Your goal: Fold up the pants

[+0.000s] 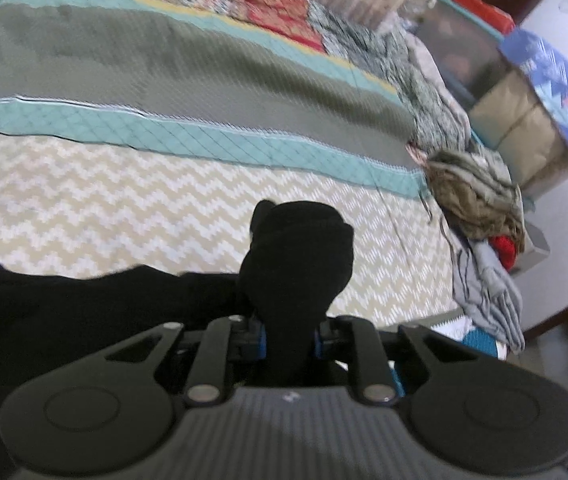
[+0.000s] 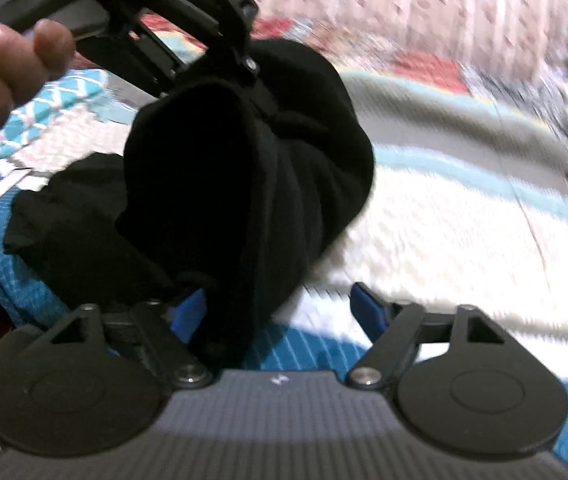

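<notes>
The black pants (image 1: 295, 256) are bunched and lifted above the bed. My left gripper (image 1: 288, 334) is shut on a thick fold of them, and the cloth trails off to the left. In the right wrist view the pants (image 2: 252, 168) hang between both grippers. My right gripper (image 2: 284, 312) is open, its blue pads (image 2: 367, 308) spread wide, with the cloth lying against the left pad. The left gripper (image 2: 244, 60) shows at the top, clamped on the cloth, with the person's hand (image 2: 4, 60) on it.
A patterned quilt (image 1: 164, 200) with zigzag, teal and grey bands covers the bed. A heap of other clothes (image 1: 479, 200) lies at the bed's right edge. Boxes and a blue cloth (image 1: 551, 88) stand beyond it.
</notes>
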{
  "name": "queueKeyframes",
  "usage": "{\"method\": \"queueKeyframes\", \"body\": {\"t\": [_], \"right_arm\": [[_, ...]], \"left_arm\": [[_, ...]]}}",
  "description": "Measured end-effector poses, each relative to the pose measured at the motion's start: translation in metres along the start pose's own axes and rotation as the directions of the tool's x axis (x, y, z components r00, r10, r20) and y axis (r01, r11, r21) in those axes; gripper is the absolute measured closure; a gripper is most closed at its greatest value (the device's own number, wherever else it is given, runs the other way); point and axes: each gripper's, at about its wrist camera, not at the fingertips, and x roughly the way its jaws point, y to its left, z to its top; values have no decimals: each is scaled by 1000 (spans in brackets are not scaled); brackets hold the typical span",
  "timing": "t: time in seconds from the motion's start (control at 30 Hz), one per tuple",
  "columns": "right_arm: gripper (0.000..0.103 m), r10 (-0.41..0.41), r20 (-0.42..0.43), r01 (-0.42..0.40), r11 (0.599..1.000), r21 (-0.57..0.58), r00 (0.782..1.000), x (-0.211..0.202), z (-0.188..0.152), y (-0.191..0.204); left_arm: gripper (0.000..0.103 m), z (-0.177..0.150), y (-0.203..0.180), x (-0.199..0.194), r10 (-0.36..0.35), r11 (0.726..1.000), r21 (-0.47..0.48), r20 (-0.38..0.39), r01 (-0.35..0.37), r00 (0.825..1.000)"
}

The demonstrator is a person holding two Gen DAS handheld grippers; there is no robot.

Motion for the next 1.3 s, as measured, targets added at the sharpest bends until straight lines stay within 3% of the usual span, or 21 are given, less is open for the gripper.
{"method": "queueKeyframes", "body": {"t": [0.03, 0.07, 0.27, 0.43, 0.5, 0.53, 0.57, 0.6, 0.67, 0.73, 0.87, 0.97, 1.03, 1.07, 1.17, 1.23, 1.3], "right_arm": [[83, 16, -11, -16, 1000, -25, 1000, 5, 5, 6], [89, 22, -13, -22, 999, -40, 1000, 9, 9, 12], [90, 127, 43, -121, 985, -127, 991, 18, 42, 51], [89, 220, 30, -210, 957, -200, 975, 37, 60, 87], [84, 252, 3, -243, 938, -249, 968, 48, 57, 107], [73, 264, -18, -259, 927, -272, 964, 51, 54, 116], [53, 276, -42, -276, 917, -288, 960, 57, 50, 123], [47, 288, -64, -294, 908, -299, 955, 61, 45, 128], [44, 317, -96, -331, 891, -311, 944, 58, 36, 136], [43, 352, -94, -362, 874, -323, 931, 49, 34, 136], [41, 396, -51, -394, 876, -277, 917, 41, 46, 123], [40, 432, -122, -449, 868, -211, 893, 65, 46, 141], [37, 457, -217, -492, 858, -145, 862, 80, 41, 142], [38, 459, -219, -490, 864, -116, 861, 81, 40, 137], [38, 490, -155, -495, 869, 9, 858, 71, 47, 107], [36, 471, -79, -462, 879, 117, 878, 61, 52, 72], [27, 409, -23, -392, 888, 239, 912, 59, 49, 38]], "left_arm": [[87, 1, 7, -6, 3, 1000, -12, 12, -3, 1000], [87, 3, 15, -14, 9, 1000, -28, 24, -9, 1000], [87, 6, 78, -67, 79, 989, -131, 118, -64, 990], [87, -8, 144, -99, 172, 957, -260, 152, -128, 973], [82, -18, 171, -100, 231, 937, -297, 130, -185, 964], [73, -24, 183, -97, 266, 923, -315, 106, -222, 958], [67, -28, 194, -93, 294, 908, -335, 77, -253, 953], [63, -35, 206, -91, 315, 890, -363, 54, -275, 948], [60, -49, 225, -91, 316, 870, -412, 43, -271, 948], [49, -60, 234, -100, 282, 869, -442, 70, -224, 957], [40, -68, 218, -116, 265, 911, -368, 182, -184, 947], [40, -73, 209, -98, 334, 912, -300, 144, -281, 931], [38, -78, 216, -76, 402, 886, -276, 58, -373, 914], [38, -83, 222, -70, 415, 876, -281, 30, -391, 909], [36, -90, 238, -80, 341, 888, -347, 63, -300, 938], [8, -89, 243, -94, 309, 901, -359, 133, -245, 942], [1, -86, 245, -101, 295, 910, -352, 180, -219, 938]]}}
